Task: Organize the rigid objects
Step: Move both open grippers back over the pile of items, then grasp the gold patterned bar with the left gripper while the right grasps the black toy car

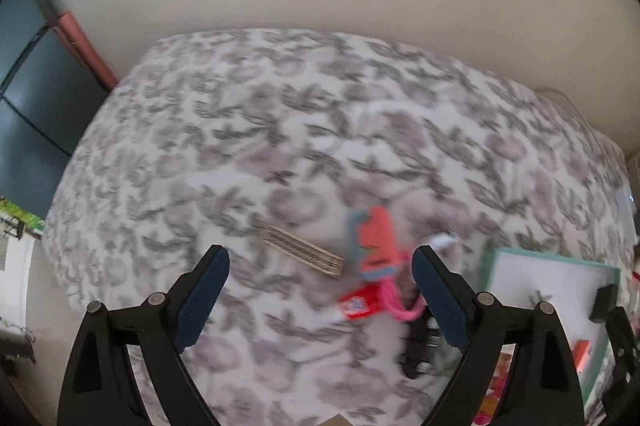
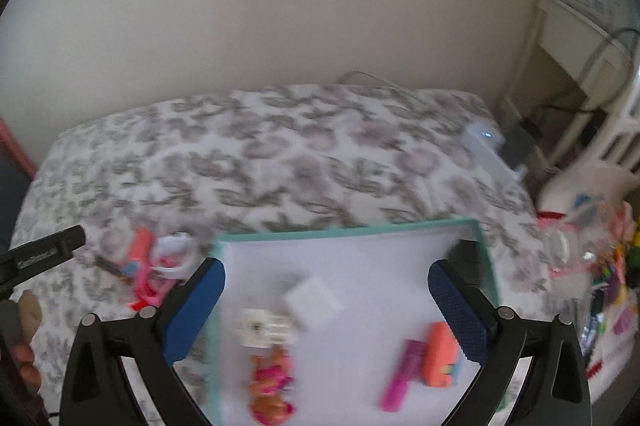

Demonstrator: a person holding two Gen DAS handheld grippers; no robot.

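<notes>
My left gripper (image 1: pixel 320 258) hangs open and empty above the floral bedcover (image 1: pixel 280 129). Just beyond its fingertips lie a ribbed tan stick (image 1: pixel 302 254), an orange and blue toy (image 1: pixel 374 246), a red packet (image 1: pixel 360 302) and a pink loop (image 1: pixel 396 302). A black object (image 1: pixel 418 346) lies by the right finger. My right gripper (image 2: pixel 326 278) stands wide open over a teal-rimmed white box (image 2: pixel 344 232). Inside the box sit a white block (image 2: pixel 314 302), a white printed piece (image 2: pixel 266 330), a pink doll (image 2: pixel 272 388), a magenta bar (image 2: pixel 402 374) and an orange toy (image 2: pixel 440 354).
The teal box (image 1: pixel 552 290) shows at the right of the left wrist view. A heap of colourful toys (image 2: pixel 600 266) lies right of the box. A white device (image 2: pixel 486 145) rests at the bed's far right. The left tool (image 2: pixel 36 258) enters the right wrist view's left edge.
</notes>
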